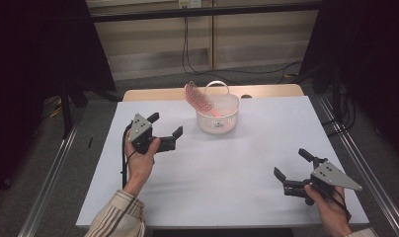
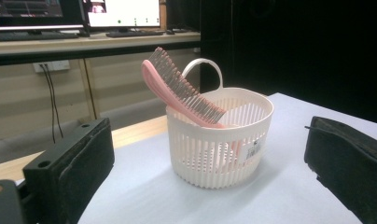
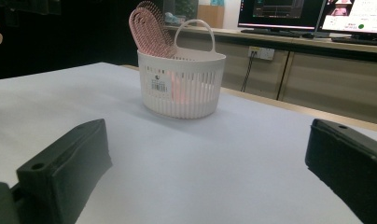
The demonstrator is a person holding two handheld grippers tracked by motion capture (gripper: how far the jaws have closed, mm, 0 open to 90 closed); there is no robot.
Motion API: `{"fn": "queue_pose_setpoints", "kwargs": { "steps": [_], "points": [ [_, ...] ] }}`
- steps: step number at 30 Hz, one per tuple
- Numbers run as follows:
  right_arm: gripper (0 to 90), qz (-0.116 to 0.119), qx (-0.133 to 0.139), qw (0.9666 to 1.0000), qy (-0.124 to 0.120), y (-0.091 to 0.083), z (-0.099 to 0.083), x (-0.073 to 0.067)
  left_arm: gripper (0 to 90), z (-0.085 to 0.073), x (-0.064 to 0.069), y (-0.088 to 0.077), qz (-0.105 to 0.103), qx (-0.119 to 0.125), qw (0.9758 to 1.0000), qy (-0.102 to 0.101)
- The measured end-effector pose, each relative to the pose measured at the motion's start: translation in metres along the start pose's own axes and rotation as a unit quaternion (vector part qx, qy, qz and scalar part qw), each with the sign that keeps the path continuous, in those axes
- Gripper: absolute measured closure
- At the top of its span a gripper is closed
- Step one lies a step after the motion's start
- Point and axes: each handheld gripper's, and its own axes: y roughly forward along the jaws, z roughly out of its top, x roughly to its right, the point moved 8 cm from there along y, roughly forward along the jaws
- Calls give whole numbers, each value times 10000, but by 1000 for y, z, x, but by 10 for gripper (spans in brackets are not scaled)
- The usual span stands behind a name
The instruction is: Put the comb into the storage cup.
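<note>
Monitors [image 3: 312, 14] on a wooden desk [image 3: 317, 39], grey floor [image 1: 153, 81].

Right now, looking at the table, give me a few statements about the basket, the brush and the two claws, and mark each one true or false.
1. The pink hairbrush stands tilted inside the white slotted basket, its head sticking out above the rim. True.
2. The left claw is shut on the basket's handle. False: it is open and apart from the basket, holding nothing.
3. The right claw is open, near the table's front right. True.
4. The basket lies tipped on its side. False: it stands upright on the white table.
5. The basket carries a small barcode label on its wall. True.
</note>
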Motion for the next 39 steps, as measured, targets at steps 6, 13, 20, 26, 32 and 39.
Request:
{"fn": "queue_pose_setpoints", "kwargs": {
  "steps": [6, 13, 20, 26, 32, 39],
  "points": [
    [0, -31, 36, 10000, -4, -1, 1, 1, 24, -6, -2, -10, 266, -18, 9996, -55],
    [0, -45, 41, 10000, 10, -1, 1, 1, 24, -13, -2, -21, 343, -34, 9994, -28],
    [0, -58, 0, 10000, 5, 0, 0, 2, 24, -8, 5, -30, 363, 45, 9993, -70],
    [0, -75, 21, 10000, -34, -1, 1, 2, 24, -15, 6, -33, 386, -27, 9992, -57],
    [0, -83, 11, 10000, -6, -1, 0, 2, 25, -27, 6, -39, 434, -149, 9989, -45],
    [0, -141, 44, 9999, 9, -2, 1, 4, 24, -35, 8, -51, 423, -126, 9990, -98]
  ]
}}
